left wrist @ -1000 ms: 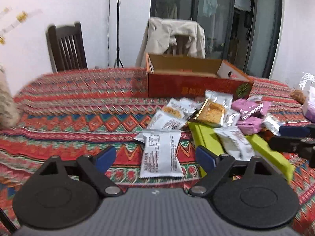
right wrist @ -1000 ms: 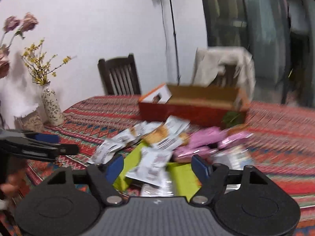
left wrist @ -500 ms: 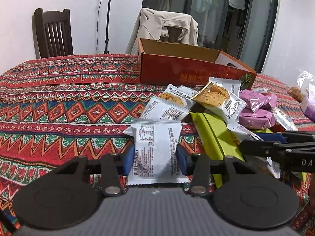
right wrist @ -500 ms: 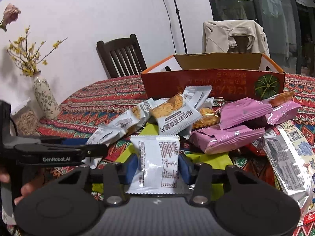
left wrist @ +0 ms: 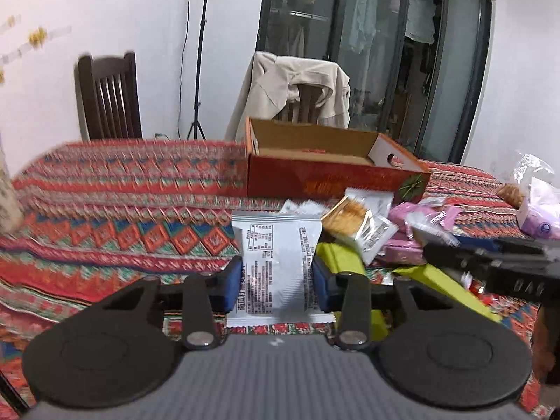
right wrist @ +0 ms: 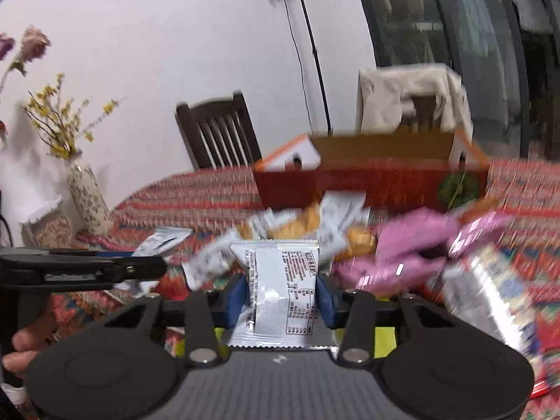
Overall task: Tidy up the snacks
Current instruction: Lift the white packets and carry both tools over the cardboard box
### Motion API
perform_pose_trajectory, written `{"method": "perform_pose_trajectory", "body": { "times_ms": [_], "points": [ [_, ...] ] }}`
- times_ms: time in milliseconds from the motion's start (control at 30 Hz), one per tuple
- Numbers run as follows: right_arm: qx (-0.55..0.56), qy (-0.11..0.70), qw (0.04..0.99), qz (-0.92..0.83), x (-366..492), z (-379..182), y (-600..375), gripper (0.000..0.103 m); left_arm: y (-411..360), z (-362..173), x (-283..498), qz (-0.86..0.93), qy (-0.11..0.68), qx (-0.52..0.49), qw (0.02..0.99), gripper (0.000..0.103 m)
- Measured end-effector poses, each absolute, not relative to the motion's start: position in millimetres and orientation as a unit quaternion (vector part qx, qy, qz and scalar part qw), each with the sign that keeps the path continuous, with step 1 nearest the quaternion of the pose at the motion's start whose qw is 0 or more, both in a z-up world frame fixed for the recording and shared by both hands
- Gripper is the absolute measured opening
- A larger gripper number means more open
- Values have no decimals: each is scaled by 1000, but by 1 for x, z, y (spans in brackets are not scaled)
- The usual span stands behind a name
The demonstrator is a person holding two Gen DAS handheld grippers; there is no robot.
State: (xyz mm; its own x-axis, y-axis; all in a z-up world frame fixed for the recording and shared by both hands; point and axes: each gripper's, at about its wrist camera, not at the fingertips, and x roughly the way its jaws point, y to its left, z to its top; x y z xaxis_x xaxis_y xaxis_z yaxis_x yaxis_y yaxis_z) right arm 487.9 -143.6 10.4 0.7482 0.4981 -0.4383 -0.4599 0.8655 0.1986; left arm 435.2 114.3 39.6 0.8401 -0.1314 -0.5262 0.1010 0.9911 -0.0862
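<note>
Snack packets, 2 white ones, sit low-centre in each frame: my left gripper (left wrist: 277, 278) has just closed on one white packet (left wrist: 276, 262), my right gripper (right wrist: 282, 296) on another packet (right wrist: 280, 287), below the red box (left wrist: 329, 178).

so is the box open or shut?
Open. The box has no lid over it: its brown inner walls show from above, in both wrist views. What it holds cannot be told.

Cardboard box (left wrist: 329, 161) is set on the table (left wrist: 122, 210); the snack pile (left wrist: 371, 227) lies before it, 2 chairs (left wrist: 108, 101) behind, vase (right wrist: 87, 197) at left.
</note>
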Motion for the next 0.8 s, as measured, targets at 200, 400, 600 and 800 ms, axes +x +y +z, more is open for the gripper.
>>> {"method": "perform_pose_trajectory", "body": {
  "times_ms": [200, 400, 600, 800],
  "points": [
    [47, 213, 932, 290, 459, 80, -184, 42, 105, 108, 407, -82, 256, -16, 963, 42],
    [46, 193, 935, 293, 461, 155, -227, 42, 104, 180, 418, -88, 231, 0, 969, 42],
    [35, 190, 935, 296, 490, 235, -258, 43, 106, 236, 484, -79, 255, -5, 964, 42],
    [2, 220, 939, 264, 579, 294, -260, 43, 94, 260, 581, -65, 263, 17, 963, 42]
  ]
}}
